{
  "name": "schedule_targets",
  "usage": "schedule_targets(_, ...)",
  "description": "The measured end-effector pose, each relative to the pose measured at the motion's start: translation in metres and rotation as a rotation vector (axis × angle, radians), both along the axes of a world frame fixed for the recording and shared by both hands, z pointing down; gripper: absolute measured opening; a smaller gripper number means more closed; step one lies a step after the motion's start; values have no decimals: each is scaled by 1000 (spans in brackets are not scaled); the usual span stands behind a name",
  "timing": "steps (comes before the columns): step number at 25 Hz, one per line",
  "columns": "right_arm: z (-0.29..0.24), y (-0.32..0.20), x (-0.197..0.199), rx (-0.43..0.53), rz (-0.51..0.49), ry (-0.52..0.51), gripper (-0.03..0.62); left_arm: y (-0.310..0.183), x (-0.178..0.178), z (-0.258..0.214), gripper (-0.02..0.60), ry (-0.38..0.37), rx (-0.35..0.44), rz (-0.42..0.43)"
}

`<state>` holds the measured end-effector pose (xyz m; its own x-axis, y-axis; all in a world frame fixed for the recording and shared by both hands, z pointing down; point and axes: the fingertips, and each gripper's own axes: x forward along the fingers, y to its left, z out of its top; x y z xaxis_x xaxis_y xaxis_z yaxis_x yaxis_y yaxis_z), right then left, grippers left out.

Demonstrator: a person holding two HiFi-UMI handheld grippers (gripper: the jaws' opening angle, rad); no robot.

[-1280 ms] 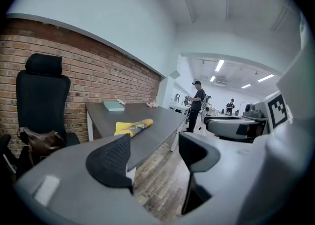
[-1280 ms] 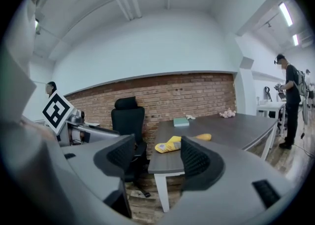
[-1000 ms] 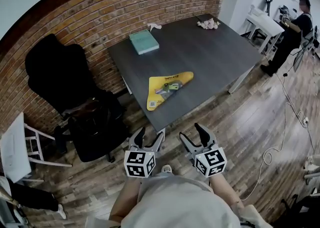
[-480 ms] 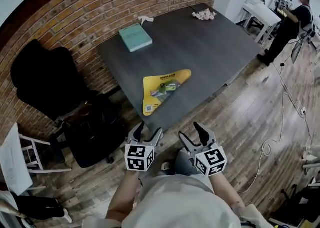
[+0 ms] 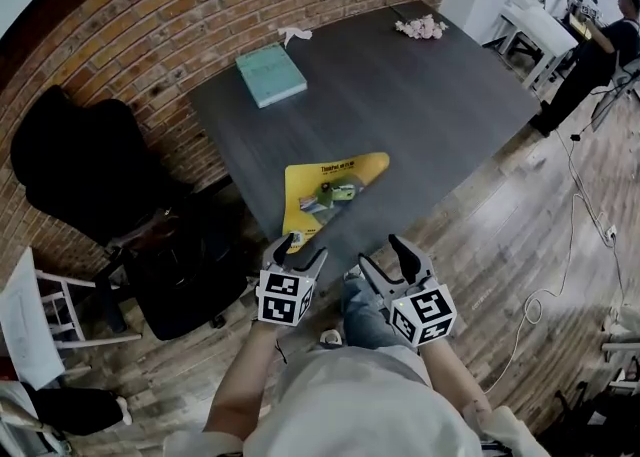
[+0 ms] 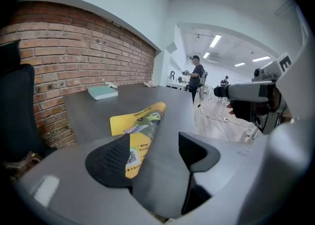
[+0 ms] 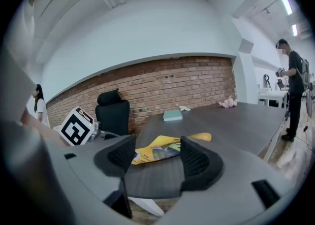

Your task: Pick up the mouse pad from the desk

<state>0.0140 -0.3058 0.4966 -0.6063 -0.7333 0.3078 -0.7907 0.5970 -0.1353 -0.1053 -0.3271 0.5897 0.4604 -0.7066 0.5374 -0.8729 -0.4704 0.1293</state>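
Well, the yellow triangular mouse pad [image 5: 325, 195] lies flat near the dark grey tabletop's [image 5: 420, 95] front edge. The left tongs [image 5: 300, 250] and right tongs [image 5: 383, 255] hover before that edge, both spread apart and empty.

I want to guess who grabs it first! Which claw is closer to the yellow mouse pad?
Left. The left claw is right by the near corner of the mouse pad. The right claw is farther off, at the desk edge.

The mouse pad [image 6: 129, 120] is partly hidden behind fingers [image 6: 110, 162] of the left gripper [image 6: 155, 146], print unreadable.
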Motion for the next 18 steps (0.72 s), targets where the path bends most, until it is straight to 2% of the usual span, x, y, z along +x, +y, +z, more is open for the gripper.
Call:
schedule_targets(4,7,-27,2,-18,-6,-11,288,-28,6,21,310,-46,-42,39)
schedule_targets(11,23,-59,7,-66,-20,-19,287,-58,8,64,310,-196,-113,65)
schedule_targets(18,32,-76,9,-94,-26,-31,287,-67,6,86,264,-256,-157,77)
